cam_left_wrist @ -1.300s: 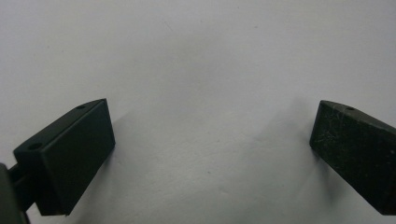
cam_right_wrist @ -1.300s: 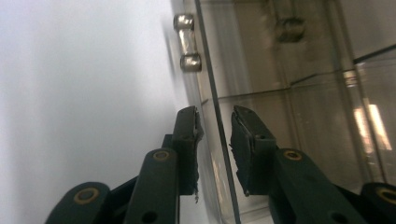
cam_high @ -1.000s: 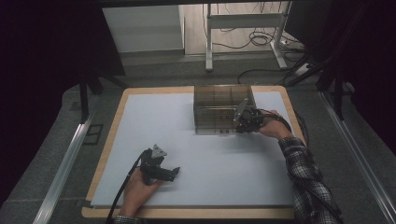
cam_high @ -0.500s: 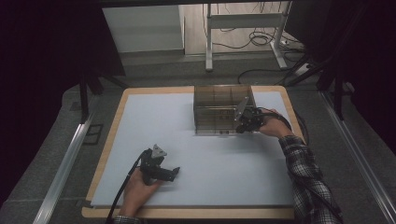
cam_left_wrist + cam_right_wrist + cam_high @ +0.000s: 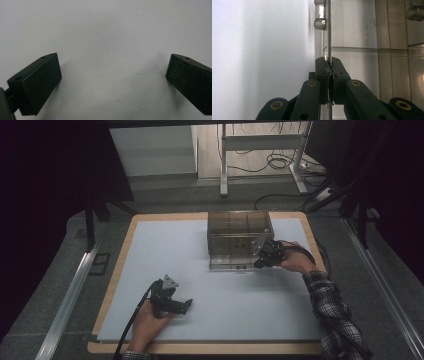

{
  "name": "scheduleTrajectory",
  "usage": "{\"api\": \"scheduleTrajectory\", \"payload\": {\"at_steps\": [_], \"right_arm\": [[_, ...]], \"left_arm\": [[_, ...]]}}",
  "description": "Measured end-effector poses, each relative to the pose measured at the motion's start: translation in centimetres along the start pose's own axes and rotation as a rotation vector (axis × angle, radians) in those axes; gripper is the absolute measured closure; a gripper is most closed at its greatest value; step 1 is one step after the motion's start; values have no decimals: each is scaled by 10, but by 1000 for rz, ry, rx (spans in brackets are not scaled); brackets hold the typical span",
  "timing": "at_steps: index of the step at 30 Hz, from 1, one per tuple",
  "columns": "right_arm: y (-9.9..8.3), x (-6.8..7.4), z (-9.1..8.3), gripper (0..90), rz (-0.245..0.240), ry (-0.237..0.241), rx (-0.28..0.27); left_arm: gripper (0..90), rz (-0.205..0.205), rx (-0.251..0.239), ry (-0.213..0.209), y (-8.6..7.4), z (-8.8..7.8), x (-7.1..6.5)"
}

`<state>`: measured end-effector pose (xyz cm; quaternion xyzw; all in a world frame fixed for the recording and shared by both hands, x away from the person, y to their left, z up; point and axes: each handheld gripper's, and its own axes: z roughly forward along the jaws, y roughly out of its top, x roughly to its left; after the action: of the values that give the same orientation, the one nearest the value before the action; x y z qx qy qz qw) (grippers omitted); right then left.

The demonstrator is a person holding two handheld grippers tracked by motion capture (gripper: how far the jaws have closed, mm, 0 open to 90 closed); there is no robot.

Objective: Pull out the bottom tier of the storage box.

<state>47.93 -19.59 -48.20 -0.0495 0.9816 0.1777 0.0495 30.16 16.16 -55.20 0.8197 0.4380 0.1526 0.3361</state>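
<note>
High view first: a pale blue mat (image 5: 200, 270) covers most of the wooden table (image 5: 210, 349). At its far right stands a smoky, see-through organizer box (image 5: 235, 237) with dividers inside, and a clear panel (image 5: 232, 266) lies flat on the mat along its near side. The right gripper (image 5: 261, 261) sits at the box's near right corner; in the right gripper view its jaws are clamped tight on the thin edge of a clear panel (image 5: 329, 37), probably that same flap, though the angle leaves this unsure. A small clear knob (image 5: 320, 15) sits on the edge farther along. The left gripper (image 5: 186, 303) rests well apart, near the front of the mat, jaws spread wide with bare mat between them
</note>
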Motion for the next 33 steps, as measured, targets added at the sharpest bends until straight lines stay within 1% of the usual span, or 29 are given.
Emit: {"api": "scheduleTrajectory", "payload": {"at_steps": [5,12,18,20,22,23,26,29,31,32,33], "right_arm": [[0,7,-1,857,-13,-8,1],[-1,16,-2,857,-25,5,-17],[-1,22,-1,857,-32,5,-22],[-1,26,-1,859,-37,-7,-19],[-2,27,0,859,-39,-2,-21],[-2,28,0,859,-37,4,-24],[-5,30,2,858,-35,-6,-26],[-6,31,4,857,-29,-1,-30],[-7,32,4,838,-12,-15,-52],[-7,32,4,838,-12,-15,-52],[-7,32,4,825,2,-18,-51]], "left_arm": [[0,0,0,0,0,0,0],[0,0,0,0,0,0,0],[0,0,0,0,0,0,0],[0,0,0,0,0,0,0],[0,0,0,0,0,0,0],[0,0,0,0,0,0,0],[0,0,0,0,0,0,0],[0,0,0,0,0,0,0],[0,0,0,0,0,0,0],[0,0,0,0,0,0,0],[0,0,0,0,0,0,0]]}}
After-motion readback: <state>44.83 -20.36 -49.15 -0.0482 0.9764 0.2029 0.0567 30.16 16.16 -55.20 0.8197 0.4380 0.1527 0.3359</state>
